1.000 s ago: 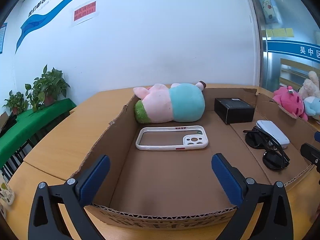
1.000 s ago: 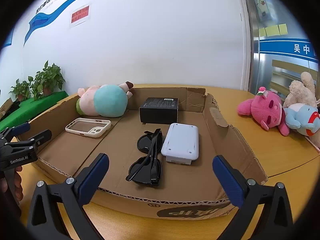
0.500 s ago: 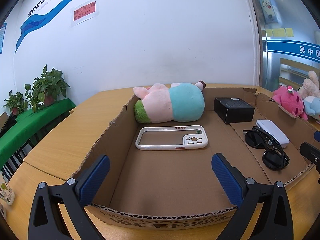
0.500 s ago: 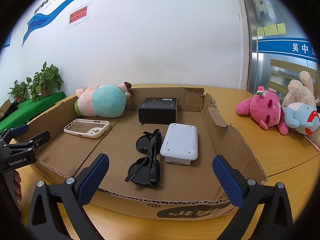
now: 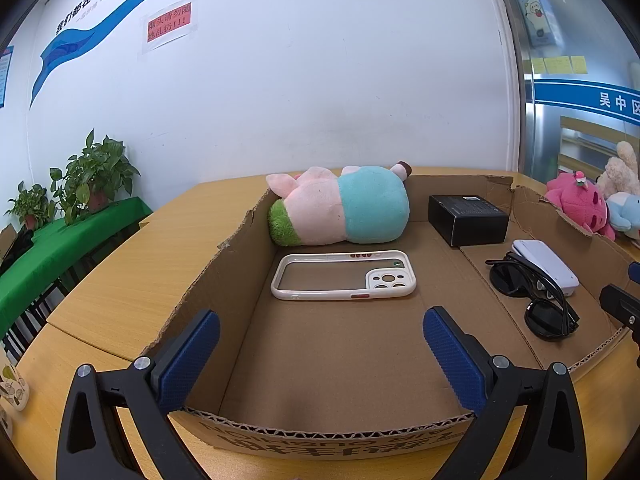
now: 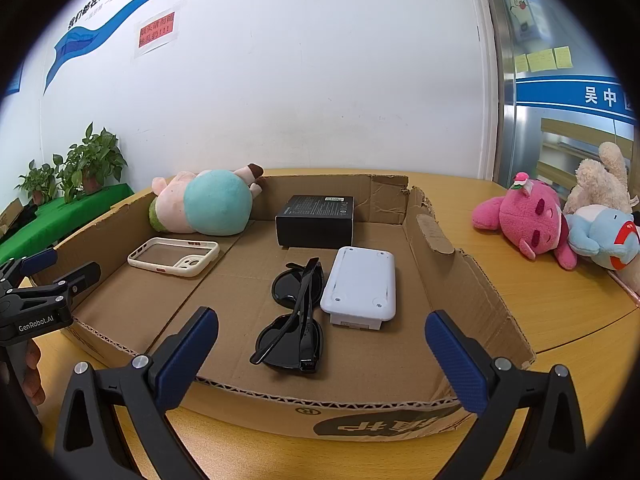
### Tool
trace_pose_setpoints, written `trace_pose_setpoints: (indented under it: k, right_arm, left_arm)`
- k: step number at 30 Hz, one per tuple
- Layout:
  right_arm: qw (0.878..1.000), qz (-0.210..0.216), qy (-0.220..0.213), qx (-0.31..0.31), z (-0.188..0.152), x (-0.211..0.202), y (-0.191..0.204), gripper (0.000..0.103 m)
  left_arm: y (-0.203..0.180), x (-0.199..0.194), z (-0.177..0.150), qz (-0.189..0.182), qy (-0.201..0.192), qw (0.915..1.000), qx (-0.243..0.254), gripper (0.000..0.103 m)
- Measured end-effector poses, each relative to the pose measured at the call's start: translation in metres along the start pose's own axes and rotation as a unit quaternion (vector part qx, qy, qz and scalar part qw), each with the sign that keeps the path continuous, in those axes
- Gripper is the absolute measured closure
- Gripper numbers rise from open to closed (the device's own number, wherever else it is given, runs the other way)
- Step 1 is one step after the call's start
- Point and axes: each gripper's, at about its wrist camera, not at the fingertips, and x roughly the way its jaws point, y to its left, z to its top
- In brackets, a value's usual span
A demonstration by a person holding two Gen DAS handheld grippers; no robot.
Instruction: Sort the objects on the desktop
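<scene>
Both claws wide and empty at the near edge of the cardboard tray; nothing picked yet.

Left gripper hangs over the tray's near wall, lined up with the phone case, which lies flat mid-floor just in front of the plush pig slumped against the back wall. Right gripper faces the sunglasses, folded and lying touching the white device, with the black box behind both. My read: each hand is parked opposite its own half so either can go straight in. The sunglasses look the trickier grab, thin and tight against the device. The case is flat, so it probably needs a rim pinch. Pink toy and the other plush sit outside on the table, well apart from the tray.
</scene>
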Motion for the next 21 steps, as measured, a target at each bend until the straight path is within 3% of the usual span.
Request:
trace_pose_setpoints:
  k: [21]
  right_arm:
    - [1.000,-0.001,0.000,0.000,-0.0001,-0.0004,0.0009,0.000]
  left_arm:
    - [-0.0007,-0.0006,-0.0006,0.000,0.000,1.0000,-0.001,0.000]
